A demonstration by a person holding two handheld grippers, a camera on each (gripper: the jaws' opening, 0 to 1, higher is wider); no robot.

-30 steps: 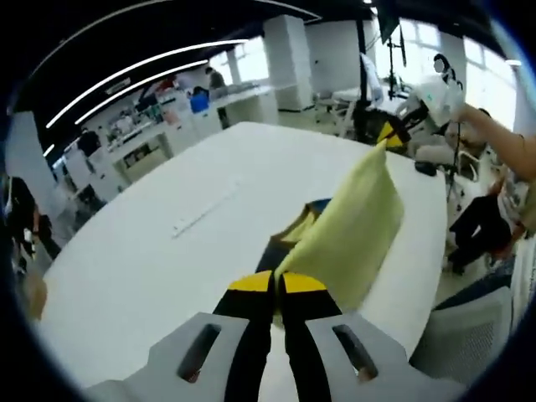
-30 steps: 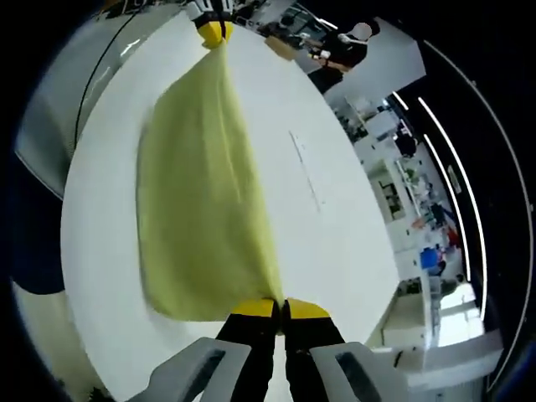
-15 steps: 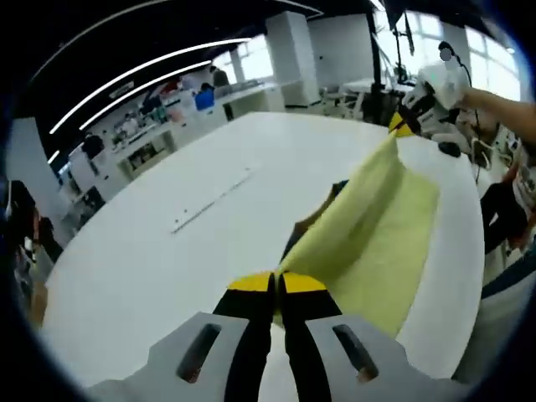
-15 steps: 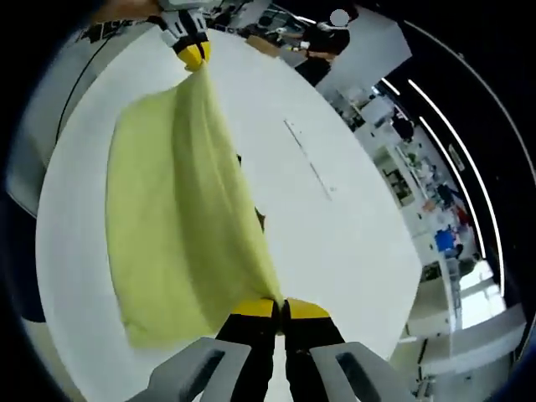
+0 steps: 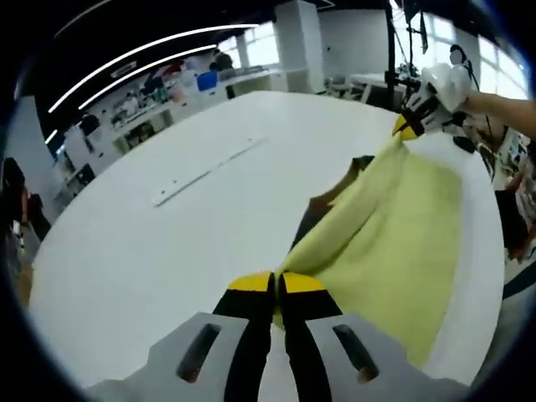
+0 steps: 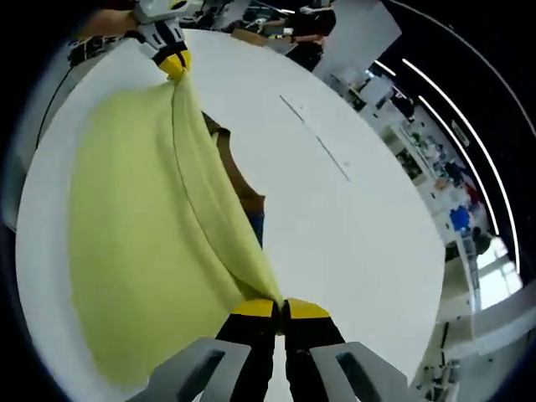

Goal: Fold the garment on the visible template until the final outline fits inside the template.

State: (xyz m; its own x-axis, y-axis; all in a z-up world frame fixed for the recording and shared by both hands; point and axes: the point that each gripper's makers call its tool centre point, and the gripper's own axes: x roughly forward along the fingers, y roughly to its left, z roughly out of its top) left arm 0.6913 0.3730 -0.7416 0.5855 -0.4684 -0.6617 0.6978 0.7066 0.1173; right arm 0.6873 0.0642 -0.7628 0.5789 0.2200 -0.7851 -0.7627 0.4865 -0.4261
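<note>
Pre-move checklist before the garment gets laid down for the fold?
1. Left gripper shut on the yellow garment: ok.
2. Right gripper shut on the garment's other corner: ok.
3. Garment stretched between both grippers, no slack bunching at the held edge: ok.
4. Template position known: cannot tell; a dark, partly brown and blue shape lies under the cloth, mostly hidden.
5. Garment within the white table: cannot tell; its hanging side lies near the table's edge.

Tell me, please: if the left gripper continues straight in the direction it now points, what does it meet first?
The left gripper is already shut on the yellow garment, so that cloth comes first. Beyond it lies a dark patch on the white table; depth there is unclear.
</note>
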